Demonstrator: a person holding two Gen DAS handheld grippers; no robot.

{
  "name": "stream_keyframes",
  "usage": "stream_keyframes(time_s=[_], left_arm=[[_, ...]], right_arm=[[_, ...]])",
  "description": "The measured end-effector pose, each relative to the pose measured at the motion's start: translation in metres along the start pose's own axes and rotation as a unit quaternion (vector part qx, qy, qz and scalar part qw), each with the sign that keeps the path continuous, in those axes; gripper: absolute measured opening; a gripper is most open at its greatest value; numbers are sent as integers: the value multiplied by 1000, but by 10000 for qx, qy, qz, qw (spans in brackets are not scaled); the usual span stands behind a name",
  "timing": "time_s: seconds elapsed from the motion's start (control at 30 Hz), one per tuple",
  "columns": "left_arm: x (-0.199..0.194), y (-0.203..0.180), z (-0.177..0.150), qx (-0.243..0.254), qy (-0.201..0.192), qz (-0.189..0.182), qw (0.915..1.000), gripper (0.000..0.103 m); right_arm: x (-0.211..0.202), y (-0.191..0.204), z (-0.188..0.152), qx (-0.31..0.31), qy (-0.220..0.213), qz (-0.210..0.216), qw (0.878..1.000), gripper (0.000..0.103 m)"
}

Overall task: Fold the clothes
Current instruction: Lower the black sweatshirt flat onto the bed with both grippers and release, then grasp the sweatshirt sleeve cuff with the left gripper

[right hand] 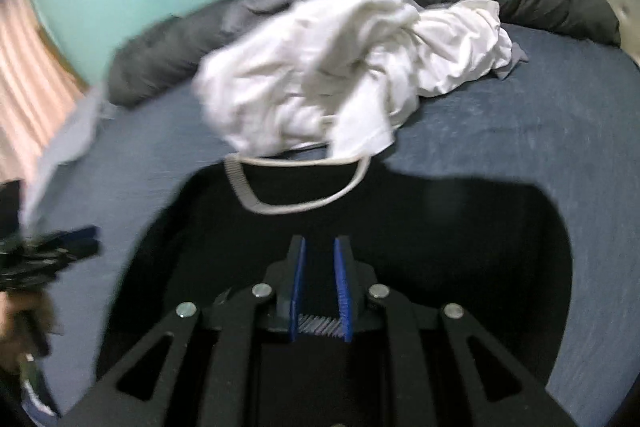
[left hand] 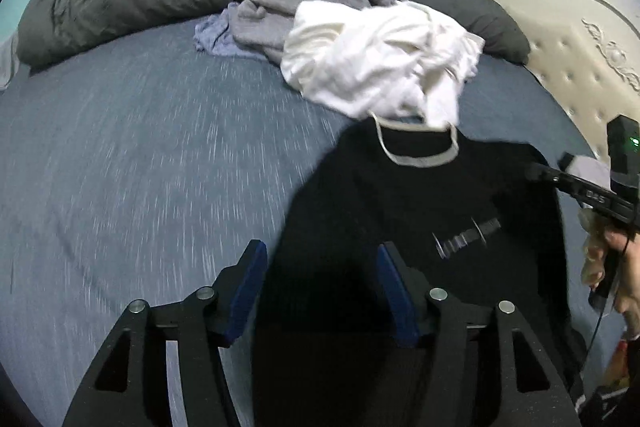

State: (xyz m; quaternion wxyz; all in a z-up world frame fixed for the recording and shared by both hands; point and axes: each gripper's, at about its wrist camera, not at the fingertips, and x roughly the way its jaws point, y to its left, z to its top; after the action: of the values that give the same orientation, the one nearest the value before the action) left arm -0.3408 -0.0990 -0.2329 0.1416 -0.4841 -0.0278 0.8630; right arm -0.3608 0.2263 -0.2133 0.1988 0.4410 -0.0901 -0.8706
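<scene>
The left gripper (left hand: 320, 287) is wide open and holds nothing, the right gripper (right hand: 320, 287) is partly open and empty too, and the black shirt (left hand: 420, 219) lies flat on the bed (left hand: 140, 147) right under both, collar pointing away.

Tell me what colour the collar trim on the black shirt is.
Light grey collar trim on the black shirt, clearest in the right wrist view.
</scene>
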Motion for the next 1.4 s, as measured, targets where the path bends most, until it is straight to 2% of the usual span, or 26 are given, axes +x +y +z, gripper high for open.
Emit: stream_keyframes(time_s=[0.07,0.23,0.43,0.53,0.63,0.7,0.87,1.03,1.07,1.13,1.17,1.2,1.27,1.4], left_arm=[[-13,-6,-23,-6,89,-9,10000,63],[-31,-10,-78,-127,290,9,9995,63],[-44,-13,-139,-306,450,83,9985,64],[-46,-21,-155,-122,491,260,9984,64],[-47,-30,-172,123,576,423,9974,64],[-46,-30,-180,90,651,443,9969,64],[-48,-34,-192,88,673,485,9965,64],[-43,-47,-203,253,834,543,9947,64],[-42,-48,-205,296,868,514,9945,61],[-39,-51,-208,378,944,457,9938,42],[-38,-51,-209,411,982,450,9933,24],[-38,-51,-209,429,994,457,9931,12],[-43,-45,-208,401,965,448,9935,5],[-68,-24,-201,242,723,574,9954,4]], right_arm=[[-20,11,-27,165,-91,247,9995,35],[-63,30,-92,358,-169,566,9976,38],[-100,35,-149,289,-274,402,9984,40],[-113,32,-170,357,-377,385,9979,43],[-116,30,-185,363,-472,249,9979,45],[-111,28,-189,347,-329,292,9984,45],[-109,22,-190,596,-328,457,9966,45],[-107,28,-188,387,-319,406,9979,46],[-106,28,-188,391,-311,428,9978,46],[-105,28,-190,417,-295,467,9976,46],[-105,27,-190,429,-295,472,9975,46],[-105,26,-190,442,-300,468,9975,46],[-105,24,-190,473,-319,463,9973,46],[-106,19,-190,597,-350,482,9964,46]])
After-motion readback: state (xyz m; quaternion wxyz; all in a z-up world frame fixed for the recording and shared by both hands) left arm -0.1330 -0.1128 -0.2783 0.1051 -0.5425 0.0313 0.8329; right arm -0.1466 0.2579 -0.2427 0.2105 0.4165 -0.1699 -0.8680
